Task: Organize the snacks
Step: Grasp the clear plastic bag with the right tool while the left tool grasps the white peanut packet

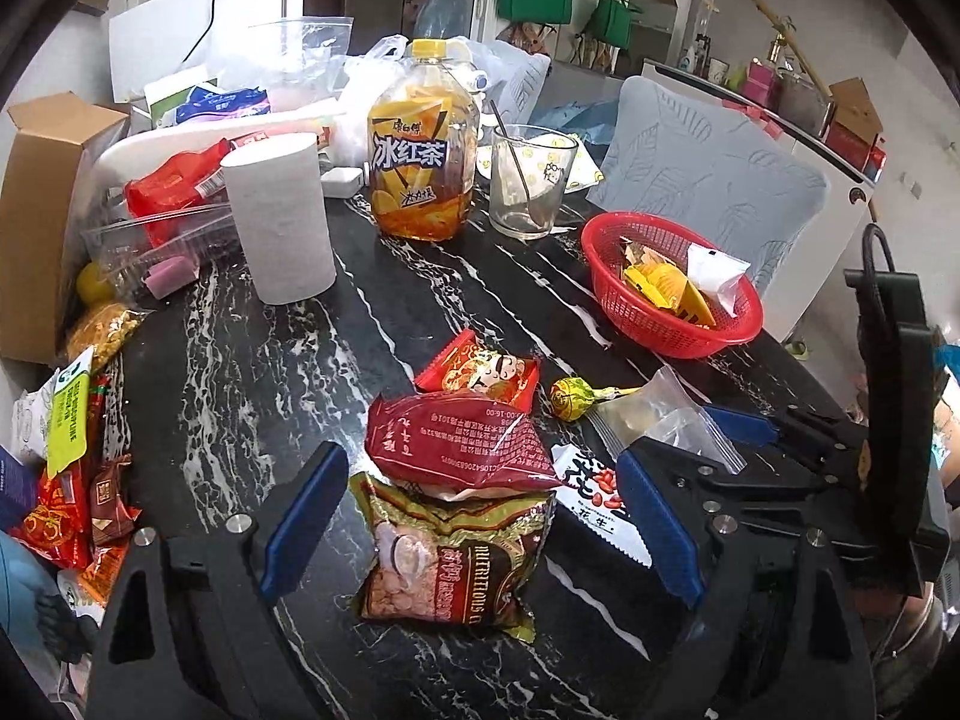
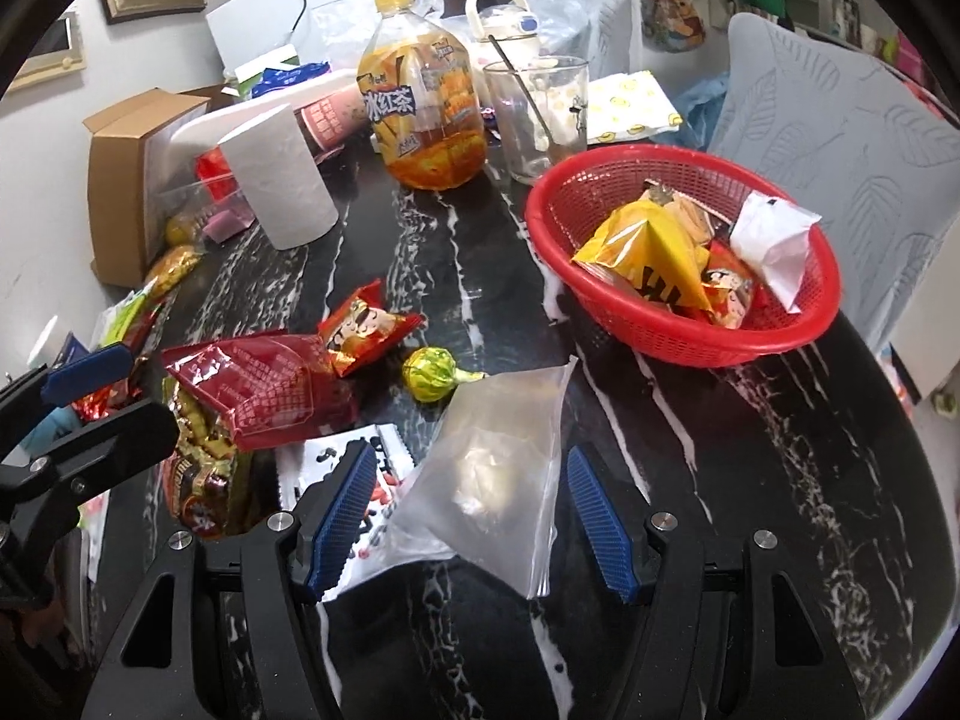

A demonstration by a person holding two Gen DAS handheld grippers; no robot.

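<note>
My left gripper [image 1: 480, 522] is open wide, just above the black marble table [image 1: 252, 360]. A gold-brown snack bag [image 1: 450, 558] lies between its blue pads, and a dark red bag [image 1: 468, 444] rests on that bag's far end. My right gripper [image 2: 471, 519] is open, and a clear zip bag [image 2: 498, 468] lies flat between its pads, which do not press on it. A white peanut packet [image 2: 336, 456] lies under its left finger. A green-yellow lollipop [image 2: 429, 381] and a small red cartoon packet [image 2: 366, 330] lie beyond. The red basket [image 2: 678, 348] holds yellow, white and red packets.
An iced tea bottle [image 1: 423, 156], a glass with a spoon [image 1: 528, 180] and a paper roll [image 1: 279, 216] stand at the back. A cardboard box [image 1: 42, 210] and several loose snacks [image 1: 78, 480] crowd the left edge. A cushioned chair [image 2: 840, 138] stands behind the basket.
</note>
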